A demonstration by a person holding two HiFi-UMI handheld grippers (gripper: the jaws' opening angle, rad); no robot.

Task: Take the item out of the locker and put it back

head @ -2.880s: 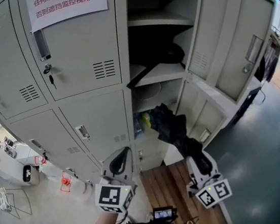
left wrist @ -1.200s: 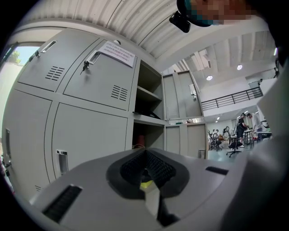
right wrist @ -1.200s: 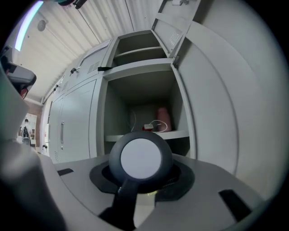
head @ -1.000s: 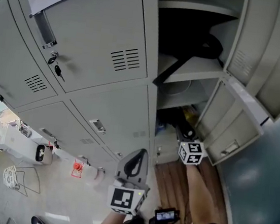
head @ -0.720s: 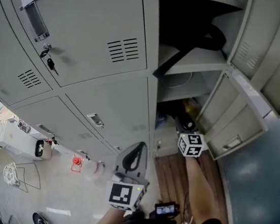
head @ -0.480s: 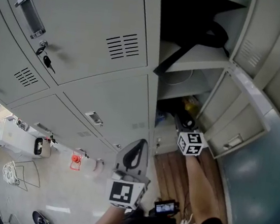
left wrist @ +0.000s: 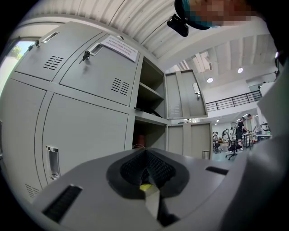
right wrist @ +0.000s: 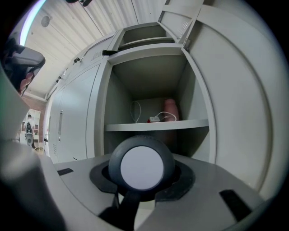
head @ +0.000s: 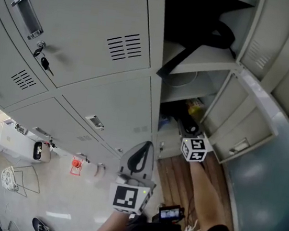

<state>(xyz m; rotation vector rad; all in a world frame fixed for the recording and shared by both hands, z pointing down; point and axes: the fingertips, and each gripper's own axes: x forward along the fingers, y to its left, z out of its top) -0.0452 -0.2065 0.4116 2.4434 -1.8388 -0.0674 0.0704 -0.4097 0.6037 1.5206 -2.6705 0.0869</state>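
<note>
A black folded umbrella (head: 189, 125) reaches into the open lower locker compartment (head: 174, 112). Only its dark handle end shows there. My right gripper (head: 190, 133) is shut on that handle at the compartment's mouth. In the right gripper view the round dark handle knob with a white face (right wrist: 142, 166) sits between the jaws of the right gripper (right wrist: 142, 184). My left gripper (head: 140, 152) hangs in front of the shut lower doors, apart from the umbrella. Its jaws are shut with nothing between them, which the left gripper view confirms for the left gripper (left wrist: 147, 179).
A black bag strap (head: 186, 57) hangs off the upper shelf. Something yellow (head: 194, 108) lies deep in the lower compartment. The open door (head: 241, 125) stands to the right. A shelf (right wrist: 156, 125) ahead carries a white cable (right wrist: 154, 118) and a pink object (right wrist: 170, 109). Wooden boards (head: 175, 180) lie below.
About three seconds ago the umbrella was held outside the locker, low and to the right. It has gone into the lower compartment. Over the last second the right gripper barely moved.
</note>
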